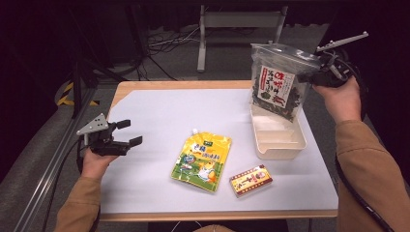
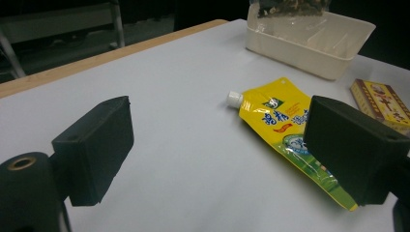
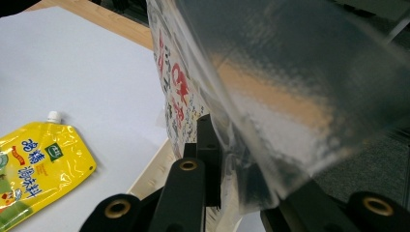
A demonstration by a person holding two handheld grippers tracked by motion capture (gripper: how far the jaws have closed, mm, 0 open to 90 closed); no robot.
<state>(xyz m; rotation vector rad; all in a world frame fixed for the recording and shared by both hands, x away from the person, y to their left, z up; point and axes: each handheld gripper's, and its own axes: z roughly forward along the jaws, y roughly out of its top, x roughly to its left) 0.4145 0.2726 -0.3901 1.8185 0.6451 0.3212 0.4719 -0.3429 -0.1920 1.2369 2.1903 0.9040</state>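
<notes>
The right gripper (image 1: 309, 76) was pinched on the upper edge of a clear seaweed bag (image 1: 278, 84), holding it upright and off the table. In the right gripper view the black jaws were pressed together on the bag's plastic (image 3: 270, 96), with the printed label just to the left of them. The bag's bottom edge hung directly over the far end of the cream tray (image 1: 278, 145), just below the gripper; whether it touched the tray floor could not be told. In the left gripper view the bag's lower part (image 2: 290, 7) sat above the tray (image 2: 309, 53), far ahead of the jaws.

The left gripper (image 1: 129, 133) was held just above the white table mat (image 1: 154, 116), its jaws spread wide with nothing between them. Seen along the left gripper's jaws, a yellow spout pouch (image 2: 290, 130) lay flat ahead and to the right, its white cap pointing toward the gap between the jaws, its lower part hidden behind the right-hand jaw. A small yellow-and-red box (image 2: 382, 104) lay beyond that, further right, beside the tray. From the right gripper, the pouch (image 3: 38, 159) lay well below and to the left, apart from the bag.
</notes>
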